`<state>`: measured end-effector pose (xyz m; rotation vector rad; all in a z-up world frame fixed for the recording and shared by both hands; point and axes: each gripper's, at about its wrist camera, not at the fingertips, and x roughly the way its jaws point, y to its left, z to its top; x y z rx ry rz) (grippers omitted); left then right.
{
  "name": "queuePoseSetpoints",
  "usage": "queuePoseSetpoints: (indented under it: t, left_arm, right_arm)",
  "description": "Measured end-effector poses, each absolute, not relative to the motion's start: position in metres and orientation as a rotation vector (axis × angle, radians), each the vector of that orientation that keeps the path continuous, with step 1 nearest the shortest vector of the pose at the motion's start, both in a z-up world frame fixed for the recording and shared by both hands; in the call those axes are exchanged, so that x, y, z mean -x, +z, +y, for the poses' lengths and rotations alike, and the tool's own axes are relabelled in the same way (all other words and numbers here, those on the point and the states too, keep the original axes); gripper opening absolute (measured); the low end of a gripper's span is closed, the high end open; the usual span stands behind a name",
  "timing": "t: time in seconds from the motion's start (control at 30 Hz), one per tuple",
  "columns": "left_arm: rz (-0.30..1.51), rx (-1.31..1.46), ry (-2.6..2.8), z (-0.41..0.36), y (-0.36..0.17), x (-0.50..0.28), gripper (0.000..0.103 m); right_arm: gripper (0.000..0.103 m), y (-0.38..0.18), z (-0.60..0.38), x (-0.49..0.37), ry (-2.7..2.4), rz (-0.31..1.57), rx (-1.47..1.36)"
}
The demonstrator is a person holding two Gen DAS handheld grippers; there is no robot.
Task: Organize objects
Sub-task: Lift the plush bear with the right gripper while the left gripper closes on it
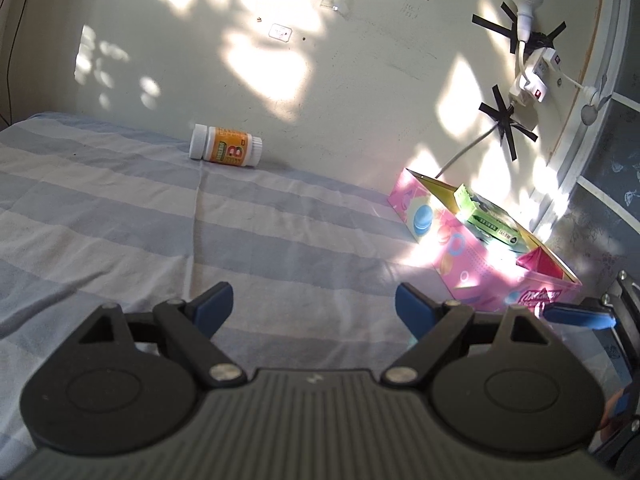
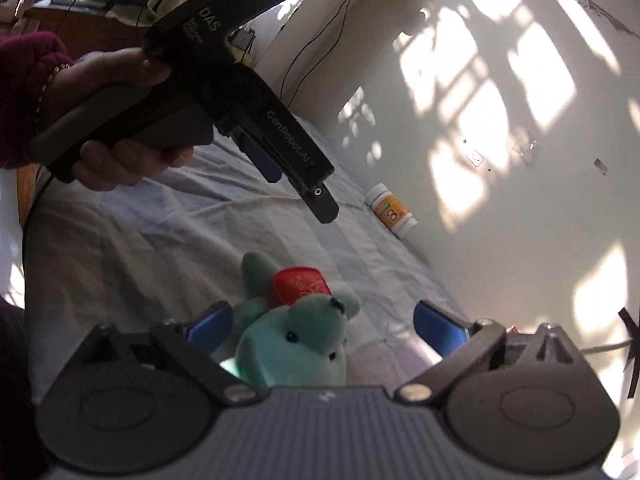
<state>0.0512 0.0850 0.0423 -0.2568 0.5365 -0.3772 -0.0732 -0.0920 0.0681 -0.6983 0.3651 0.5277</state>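
Note:
An orange-labelled white pill bottle lies on its side on the striped bedsheet by the wall; it also shows in the right wrist view. A pink box at the right holds a green packet and a red item. My left gripper is open and empty above the sheet. My right gripper is open, with a teal plush toy wearing a red cap between its fingers, against the left pad. The left gripper is seen from the side, held above the bed.
A white wall runs along the bed's far edge, with a taped power strip and bulb. A blue pad of the right gripper shows at the right, next to the pink box. A wooden piece of furniture stands beyond the bed.

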Motion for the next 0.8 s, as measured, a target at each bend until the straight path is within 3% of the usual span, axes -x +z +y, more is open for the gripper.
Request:
queuePoseSetpoints:
  t: [0.2,0.3,0.67,0.8]
  left_arm:
    - [0.567,0.234,-0.495,0.06,0.052,-0.047,0.089]
    - [0.597,0.217,-0.553,0.046,0.051,-0.046,0.088]
    - [0.701,0.213,-0.638,0.034,0.031,-0.04,0.089]
    - [0.749,0.228,-0.665,0.024,0.023,-0.04,0.075]
  right_arm:
    - [0.101,0.085,-0.157,0.067,0.471,0.454,0.201]
    - [0.095,0.07,-0.183,0.067,0.435,0.525,0.025]
    - [0.081,0.029,-0.177,0.049,0.523,0.644,-0.175]
    - [0.068,0.022,-0.171,0.042,0.529,0.663,-0.208]
